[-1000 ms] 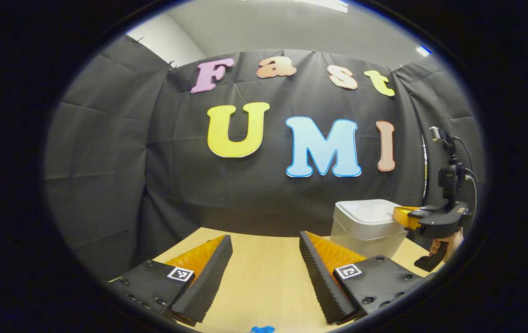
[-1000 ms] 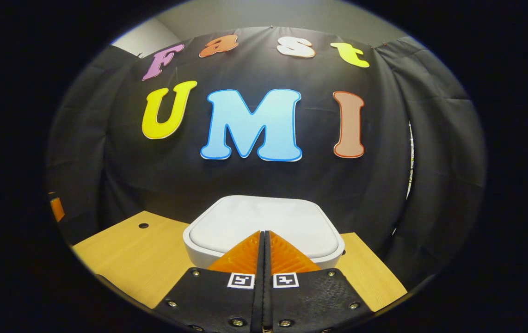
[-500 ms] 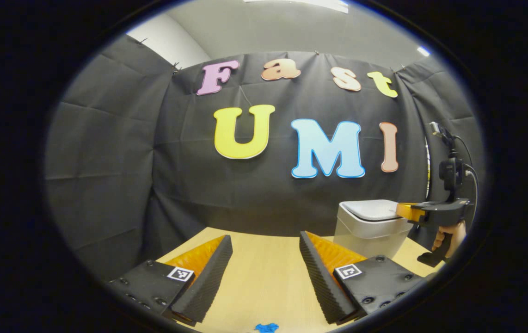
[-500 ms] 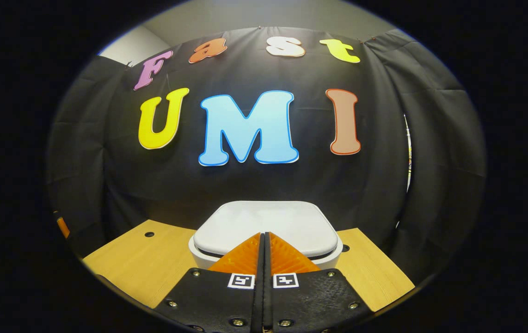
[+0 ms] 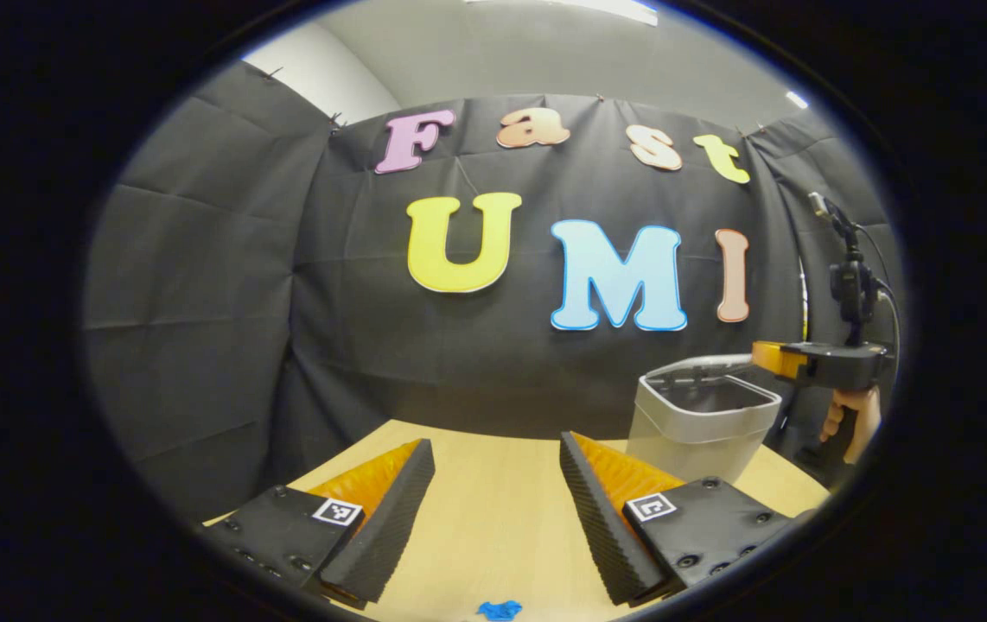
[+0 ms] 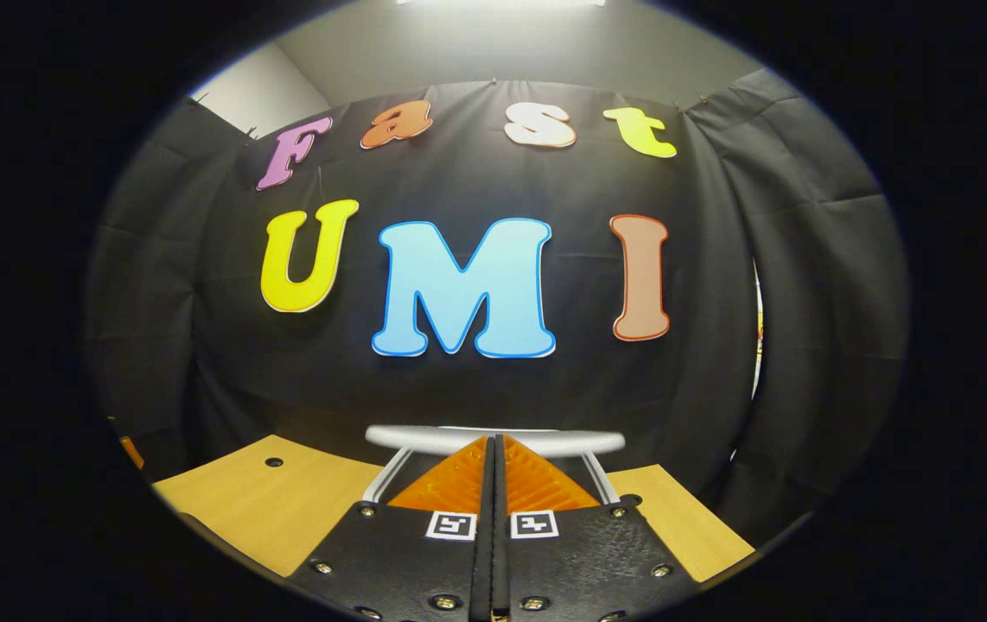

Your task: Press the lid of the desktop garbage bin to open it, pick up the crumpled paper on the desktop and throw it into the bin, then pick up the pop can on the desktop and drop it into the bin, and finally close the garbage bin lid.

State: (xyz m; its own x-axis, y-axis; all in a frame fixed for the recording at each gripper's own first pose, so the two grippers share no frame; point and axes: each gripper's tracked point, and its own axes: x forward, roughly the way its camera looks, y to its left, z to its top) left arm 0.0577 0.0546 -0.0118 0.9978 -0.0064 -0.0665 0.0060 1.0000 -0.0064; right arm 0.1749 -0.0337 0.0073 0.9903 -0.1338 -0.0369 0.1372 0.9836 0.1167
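Hovering right gripper (image 5: 772, 358) above bin (image 5: 694, 436), lid (image 6: 493, 440) seemingly raised

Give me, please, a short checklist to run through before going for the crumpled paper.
1. Grey plastic desktop bin open: ok, its dark inside shows and the grey lid stands raised.
2. Right gripper free: ok, jaws together, holding nothing.
3. Left gripper ready to grasp: ok, jaws wide apart over the pale wooden desktop.
4. Crumpled paper located: cannot tell.
5. Pop can located: cannot tell.
6. Small blue scrap near the left gripper: cannot tell what it is.
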